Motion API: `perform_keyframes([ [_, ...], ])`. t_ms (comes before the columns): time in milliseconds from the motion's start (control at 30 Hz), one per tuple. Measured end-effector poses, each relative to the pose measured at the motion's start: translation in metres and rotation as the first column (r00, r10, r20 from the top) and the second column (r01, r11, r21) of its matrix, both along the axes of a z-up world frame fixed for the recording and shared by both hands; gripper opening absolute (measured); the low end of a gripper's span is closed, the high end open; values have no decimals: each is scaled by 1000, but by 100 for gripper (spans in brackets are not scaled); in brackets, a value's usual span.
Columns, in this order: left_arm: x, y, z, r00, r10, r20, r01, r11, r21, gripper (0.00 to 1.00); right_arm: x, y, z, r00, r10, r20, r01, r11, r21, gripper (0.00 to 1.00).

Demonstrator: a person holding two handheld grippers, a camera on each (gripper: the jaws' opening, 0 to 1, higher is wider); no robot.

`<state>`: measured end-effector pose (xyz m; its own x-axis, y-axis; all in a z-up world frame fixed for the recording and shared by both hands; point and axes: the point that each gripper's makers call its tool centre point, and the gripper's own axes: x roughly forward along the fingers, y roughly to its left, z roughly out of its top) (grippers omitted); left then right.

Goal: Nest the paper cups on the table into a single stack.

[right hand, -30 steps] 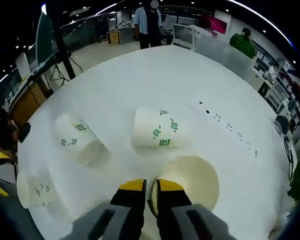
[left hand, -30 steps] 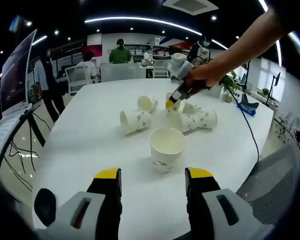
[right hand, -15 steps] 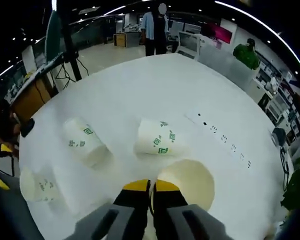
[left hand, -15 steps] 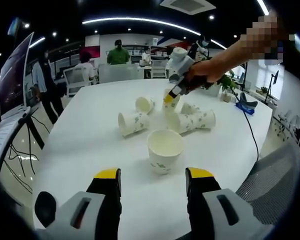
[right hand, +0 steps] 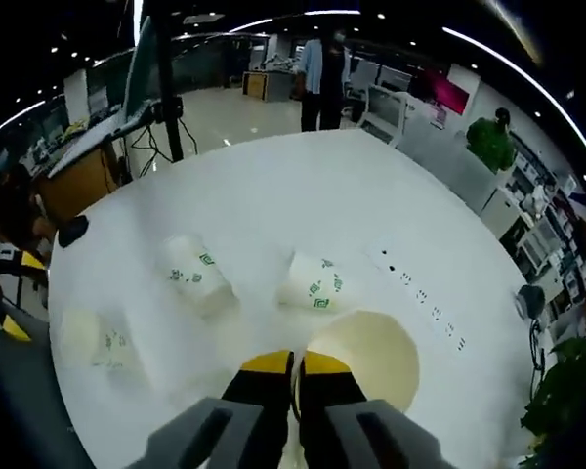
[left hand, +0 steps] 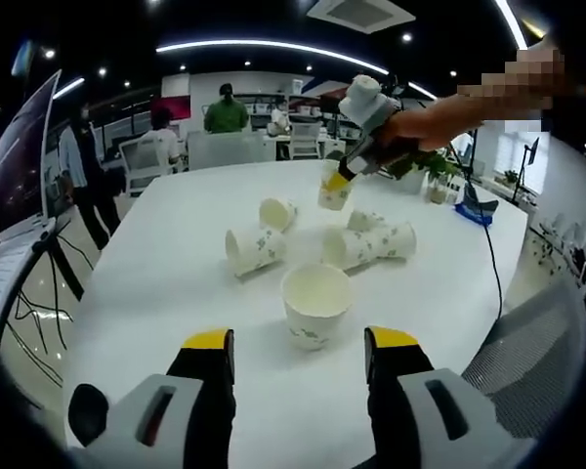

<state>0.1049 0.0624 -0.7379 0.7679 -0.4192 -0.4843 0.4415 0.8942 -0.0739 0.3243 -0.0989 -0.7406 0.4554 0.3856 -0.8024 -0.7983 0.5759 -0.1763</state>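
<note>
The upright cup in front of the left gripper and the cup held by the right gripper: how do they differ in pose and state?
The upright cup stands on the white table, free, mouth up; the held cup is in the air above the table, its rim pinched by the right gripper. The upright cup is ungripped, ahead of the open left gripper. Both are white paper cups with green prints.

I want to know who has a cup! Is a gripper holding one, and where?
Yes. The right gripper pinches the rim of a white paper cup with green marks, lifted above the table. The left gripper holds nothing.
</note>
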Motion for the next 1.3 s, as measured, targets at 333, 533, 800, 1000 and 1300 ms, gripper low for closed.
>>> perform_keyframes([
  [333,-3,-7,9,1000,-18,-16,18,1000,-10,57,-36,25,29,982,174,74,-170,984,-48,0],
  [533,-5,-7,11,999,-31,-13,31,999,6,57,-63,38,44,970,229,78,-227,973,-27,0],
  [800,-4,-7,22,999,-31,5,31,999,15,56,-102,55,47,949,311,59,-311,950,-13,0],
  [1000,-7,-7,20,999,-35,3,34,999,21,56,-128,69,48,924,380,47,-379,925,-20,0],
  [1300,-9,-8,23,999,-37,9,37,999,26,56,-166,96,44,864,502,32,-501,864,-42,0],
])
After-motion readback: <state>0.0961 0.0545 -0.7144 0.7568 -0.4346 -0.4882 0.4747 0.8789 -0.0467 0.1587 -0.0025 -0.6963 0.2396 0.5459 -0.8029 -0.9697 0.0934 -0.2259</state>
